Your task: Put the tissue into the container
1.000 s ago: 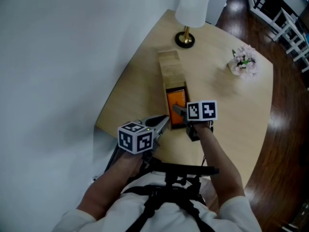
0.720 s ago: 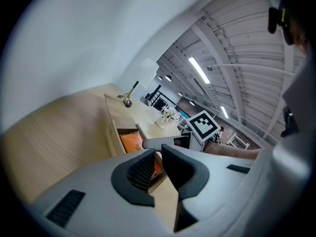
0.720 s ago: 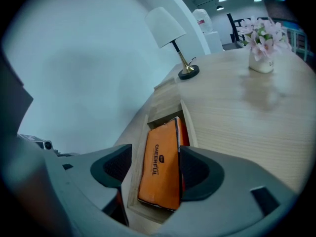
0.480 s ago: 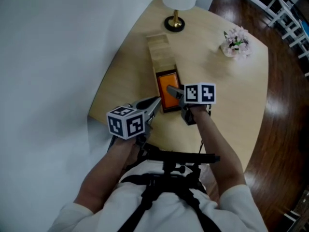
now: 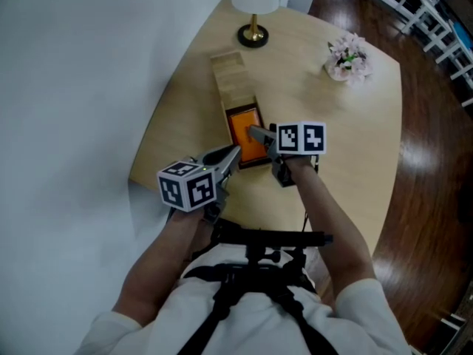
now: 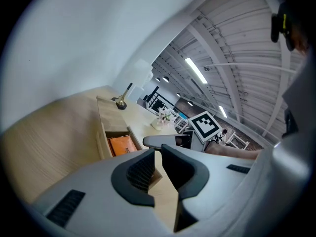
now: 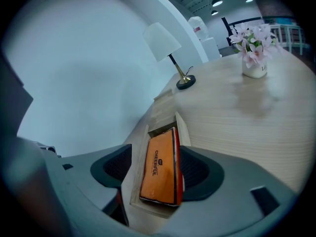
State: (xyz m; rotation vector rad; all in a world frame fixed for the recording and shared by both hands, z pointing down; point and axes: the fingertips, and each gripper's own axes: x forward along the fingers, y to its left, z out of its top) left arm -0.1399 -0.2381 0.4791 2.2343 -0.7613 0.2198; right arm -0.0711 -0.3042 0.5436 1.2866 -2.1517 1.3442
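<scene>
On the pale tabletop (image 5: 347, 124), close to its wall-side edge: long wooden container (image 5: 228, 76), closed by a wooden lid over the far part, open at the near end. Inside that open end: orange tissue pack (image 7: 160, 169), printed face up, lying slightly askew, red side edge showing along the right, close against the container's right wall.

Directly over the pack: right tool (image 7: 156, 157), pointing steeply down, spread wide, straddling the pack and the open compartment. Left pad well clear of the pack, bare wood visible between. Right pad just beside the red edge, contact impossible to tell. No grip on anything.

Just beside the container's near-left corner: left tool (image 6: 158, 153), pointing across toward the right tool, narrowed to a sliver of a gap, nothing between. Apart from the container, clear of the pack.

Beyond the container's far end: brass-footed lamp (image 5: 253, 35) with white shade. Farther right, well apart: small white pot of pink flowers (image 5: 346, 56). Past the tabletop's curved edge: dark wooden floor (image 5: 436, 161).
</scene>
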